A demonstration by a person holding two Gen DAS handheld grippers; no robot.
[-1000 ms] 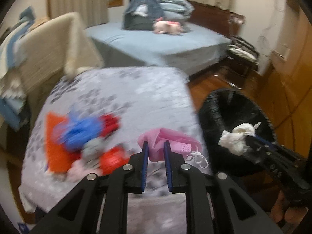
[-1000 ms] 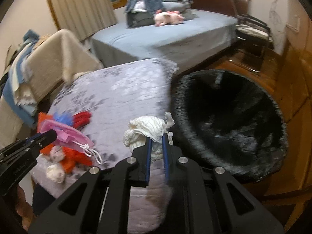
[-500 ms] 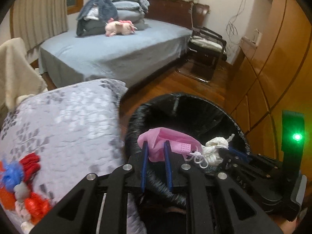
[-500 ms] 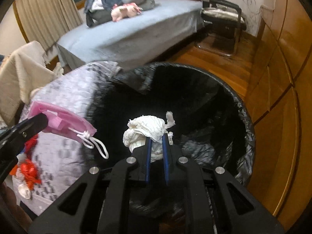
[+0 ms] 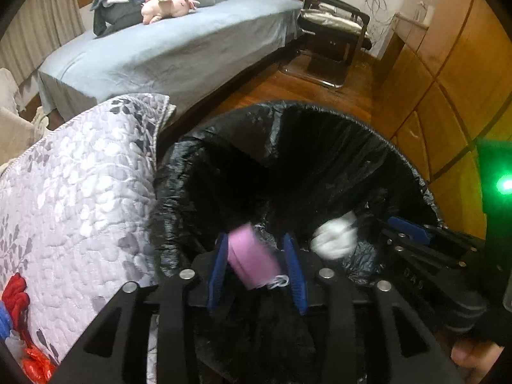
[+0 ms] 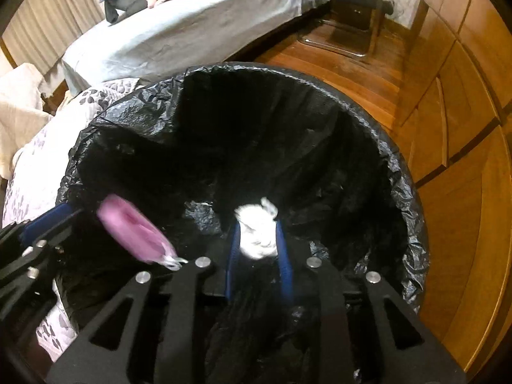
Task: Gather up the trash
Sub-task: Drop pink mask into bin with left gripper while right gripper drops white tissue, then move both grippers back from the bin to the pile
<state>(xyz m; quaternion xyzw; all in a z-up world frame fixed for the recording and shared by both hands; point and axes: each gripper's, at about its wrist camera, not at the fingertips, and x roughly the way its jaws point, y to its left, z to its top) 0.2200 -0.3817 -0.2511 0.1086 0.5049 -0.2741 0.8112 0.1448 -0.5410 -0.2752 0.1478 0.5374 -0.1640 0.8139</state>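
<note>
Both grippers hang over a round bin with a black liner [image 5: 320, 108] [image 6: 288, 72]. My left gripper [image 5: 256, 240] has its jaws opening. A pink face mask [image 5: 252, 260] [image 6: 134, 233] sits blurred and loose between its blue pads, with a gap on the right side. My right gripper [image 6: 257, 227] also has its jaws opening. A white tissue wad [image 6: 257, 238] [image 5: 334, 236] is blurred between its pads, over the dark inside of the bin. Each gripper shows in the other's view, the right gripper [image 5: 403, 225] and the left gripper [image 6: 60, 216].
A table under a grey floral quilt [image 5: 80, 192] touches the bin's left side, with red and blue scraps [image 5: 16, 297] at its near corner. Behind stand a blue bed [image 5: 176, 51] and a metal chair [image 5: 332, 32]. Wooden cabinets [image 5: 448, 80] line the right.
Both grippers swung from the table to above the bin and dropped lower. Their jaws have spread, and the mask and the tissue now look blurred and loose between the pads.
</note>
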